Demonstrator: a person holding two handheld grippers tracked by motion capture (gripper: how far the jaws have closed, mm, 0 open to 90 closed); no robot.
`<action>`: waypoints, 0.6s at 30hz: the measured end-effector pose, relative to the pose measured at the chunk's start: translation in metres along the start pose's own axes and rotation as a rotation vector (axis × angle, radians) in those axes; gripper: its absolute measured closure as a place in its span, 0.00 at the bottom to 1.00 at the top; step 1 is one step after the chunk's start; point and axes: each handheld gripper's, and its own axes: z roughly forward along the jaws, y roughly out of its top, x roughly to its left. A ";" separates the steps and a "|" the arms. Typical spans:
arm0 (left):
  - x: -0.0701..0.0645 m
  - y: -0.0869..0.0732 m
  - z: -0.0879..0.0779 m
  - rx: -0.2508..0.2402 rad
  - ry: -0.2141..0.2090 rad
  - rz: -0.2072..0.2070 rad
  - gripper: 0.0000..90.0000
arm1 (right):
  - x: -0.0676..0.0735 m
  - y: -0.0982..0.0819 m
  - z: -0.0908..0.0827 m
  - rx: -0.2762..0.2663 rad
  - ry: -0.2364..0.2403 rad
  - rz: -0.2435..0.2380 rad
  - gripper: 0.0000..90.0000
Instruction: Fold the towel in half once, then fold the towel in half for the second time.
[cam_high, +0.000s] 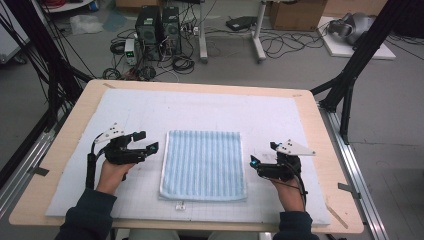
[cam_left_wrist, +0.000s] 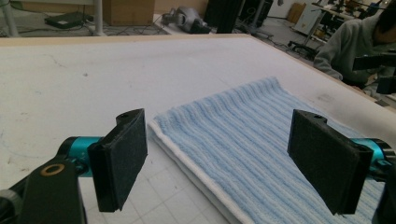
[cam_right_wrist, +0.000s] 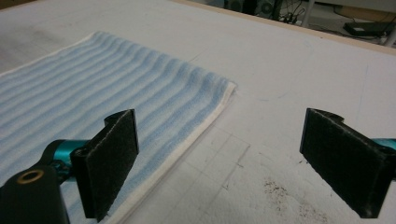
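Fingers of left gripper (cam_high: 148, 141) and right gripper (cam_high: 261, 152) are spread, empty; folded blue ribbed towel (cam_high: 203, 164) may be unfolded if snagged.

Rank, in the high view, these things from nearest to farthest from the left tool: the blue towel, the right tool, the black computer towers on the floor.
1. Blue towel, just beside the left tool.
2. Right tool, across the towel.
3. Computer towers, on the floor beyond the table.

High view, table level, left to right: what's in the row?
Left gripper → blue towel → right gripper, all on the white mat.
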 end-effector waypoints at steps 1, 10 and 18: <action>0.000 0.000 0.000 0.002 0.002 0.000 0.23 | 0.000 0.000 0.000 0.000 0.000 -0.001 0.12; 0.001 -0.001 -0.006 -0.008 0.014 -0.019 0.21 | 0.000 0.000 0.004 0.012 0.003 -0.003 0.12; 0.004 -0.002 -0.004 -0.005 0.013 -0.045 0.20 | 0.001 -0.001 0.005 0.019 0.003 -0.001 0.12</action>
